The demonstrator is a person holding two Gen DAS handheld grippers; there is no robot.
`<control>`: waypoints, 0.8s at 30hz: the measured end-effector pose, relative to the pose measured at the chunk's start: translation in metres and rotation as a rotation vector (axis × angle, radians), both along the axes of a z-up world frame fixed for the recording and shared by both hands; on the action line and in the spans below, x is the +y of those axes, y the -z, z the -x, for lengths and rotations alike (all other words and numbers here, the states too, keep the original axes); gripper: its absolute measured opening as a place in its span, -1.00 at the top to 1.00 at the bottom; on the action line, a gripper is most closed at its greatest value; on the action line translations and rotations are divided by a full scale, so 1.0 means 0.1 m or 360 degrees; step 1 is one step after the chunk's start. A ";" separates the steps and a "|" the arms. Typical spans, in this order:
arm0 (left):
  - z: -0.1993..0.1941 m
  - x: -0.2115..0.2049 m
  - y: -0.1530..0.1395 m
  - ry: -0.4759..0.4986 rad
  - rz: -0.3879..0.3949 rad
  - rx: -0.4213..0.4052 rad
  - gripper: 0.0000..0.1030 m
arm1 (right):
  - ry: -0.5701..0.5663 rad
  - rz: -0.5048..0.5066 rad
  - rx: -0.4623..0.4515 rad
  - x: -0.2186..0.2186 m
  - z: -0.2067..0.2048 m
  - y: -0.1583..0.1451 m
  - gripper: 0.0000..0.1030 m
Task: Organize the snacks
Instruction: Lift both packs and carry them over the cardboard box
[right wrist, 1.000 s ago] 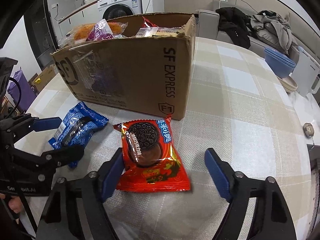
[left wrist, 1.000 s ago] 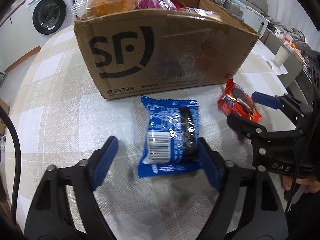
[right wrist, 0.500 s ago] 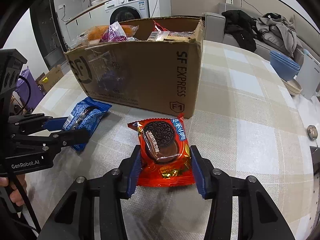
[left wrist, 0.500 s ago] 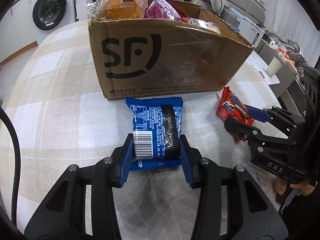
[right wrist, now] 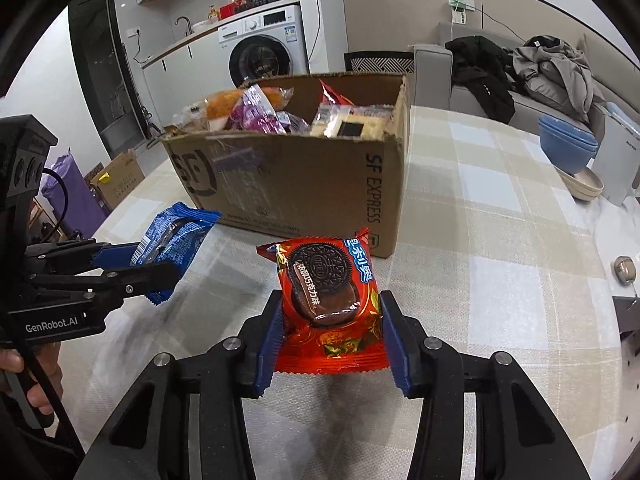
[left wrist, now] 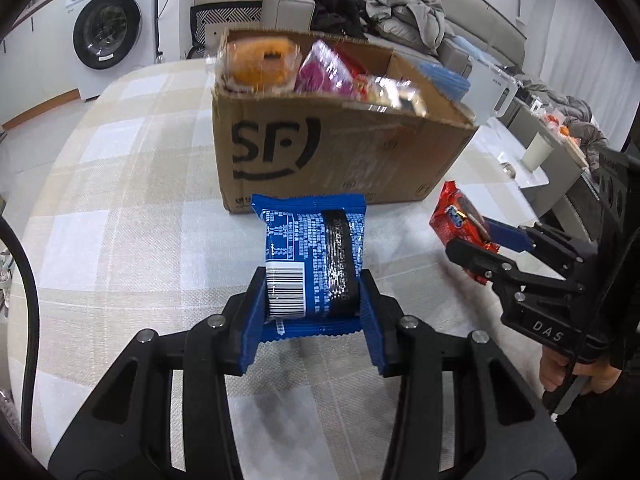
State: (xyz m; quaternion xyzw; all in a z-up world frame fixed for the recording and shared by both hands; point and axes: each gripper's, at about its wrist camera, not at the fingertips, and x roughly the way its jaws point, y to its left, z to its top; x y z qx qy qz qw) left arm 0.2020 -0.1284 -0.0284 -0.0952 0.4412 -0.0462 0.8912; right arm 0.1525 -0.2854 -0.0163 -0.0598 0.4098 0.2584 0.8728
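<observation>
The cardboard box (left wrist: 336,148), piled with snacks (right wrist: 256,114), blocks the far side straight ahead of both grippers, while bare checked tablecloth (right wrist: 492,264) lies open to its left and right and in the near foreground.

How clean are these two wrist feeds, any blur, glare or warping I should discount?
Left wrist view: the cardboard box and its snacks are motion-smeared, while the blue packet in the left gripper reads sharp. Right wrist view: crisp overall; slight glare on the red packet. Both views: fisheye bending and dark corners.
</observation>
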 end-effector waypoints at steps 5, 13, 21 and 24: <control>0.08 0.01 -0.26 0.0015 0.0039 -0.0074 0.23 | -0.0004 -0.0056 -0.0052 -0.01 0.10 -0.16 0.09; 0.22 0.10 -0.63 0.0011 0.0050 -0.0178 0.23 | 0.0008 -0.0186 -0.0148 -0.06 0.14 -0.45 0.09; 0.33 0.20 -1.01 0.0020 0.0049 -0.0265 0.23 | 0.0006 -0.0345 -0.0184 -0.12 0.09 -0.74 0.09; 0.33 0.19 -1.14 0.0025 0.0037 -0.0298 0.23 | 0.0003 -0.0390 -0.0213 -0.12 0.07 -0.86 0.09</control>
